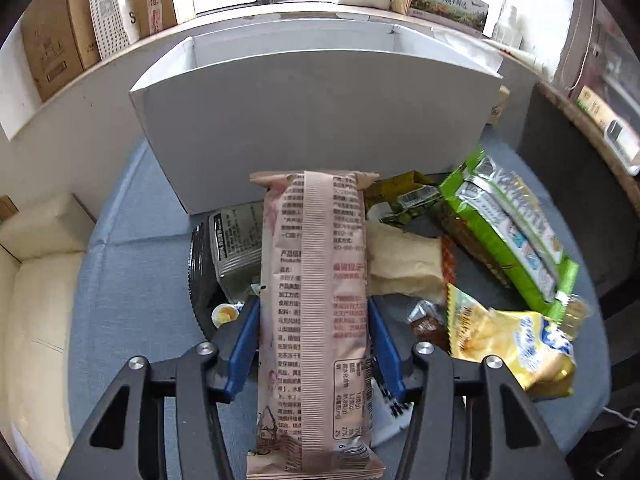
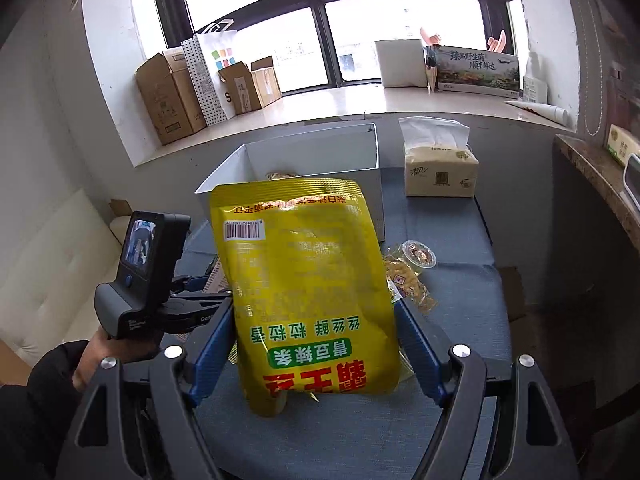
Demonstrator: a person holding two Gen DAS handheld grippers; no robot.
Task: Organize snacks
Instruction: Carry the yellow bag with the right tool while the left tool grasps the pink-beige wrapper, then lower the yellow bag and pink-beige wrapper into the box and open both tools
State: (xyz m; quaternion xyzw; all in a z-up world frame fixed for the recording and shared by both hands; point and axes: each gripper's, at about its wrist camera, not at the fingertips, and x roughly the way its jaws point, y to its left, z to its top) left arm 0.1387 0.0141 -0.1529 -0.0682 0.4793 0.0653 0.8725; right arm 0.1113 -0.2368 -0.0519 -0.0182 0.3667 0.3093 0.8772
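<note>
My left gripper [image 1: 314, 308] is shut on a long pink-beige snack packet [image 1: 316, 272], its blue pads [image 1: 246, 340] pressing both sides above a pile of snacks. In that pile lie a green multi-pack [image 1: 508, 232], a yellow chip bag [image 1: 512, 344], a pale packet [image 1: 404, 264] and a dark silver packet [image 1: 232, 244]. The open white box [image 1: 312, 120] stands just behind the pile. My right gripper [image 2: 314, 308] is shut on a large yellow bag [image 2: 304, 272], held up above the table in front of the white box [image 2: 312, 152], which has something yellow inside.
A blue cloth [image 2: 452, 288] covers the table. On it are a tissue pack [image 2: 440, 172], a small round cup [image 2: 419, 254] and a clear packet of yellow snacks [image 2: 408, 284]. A sleeved hand [image 2: 92, 356] holds the left gripper's body [image 2: 152, 272]. Cardboard boxes [image 2: 168, 96] line the windowsill; a cream sofa [image 1: 36, 280] is left.
</note>
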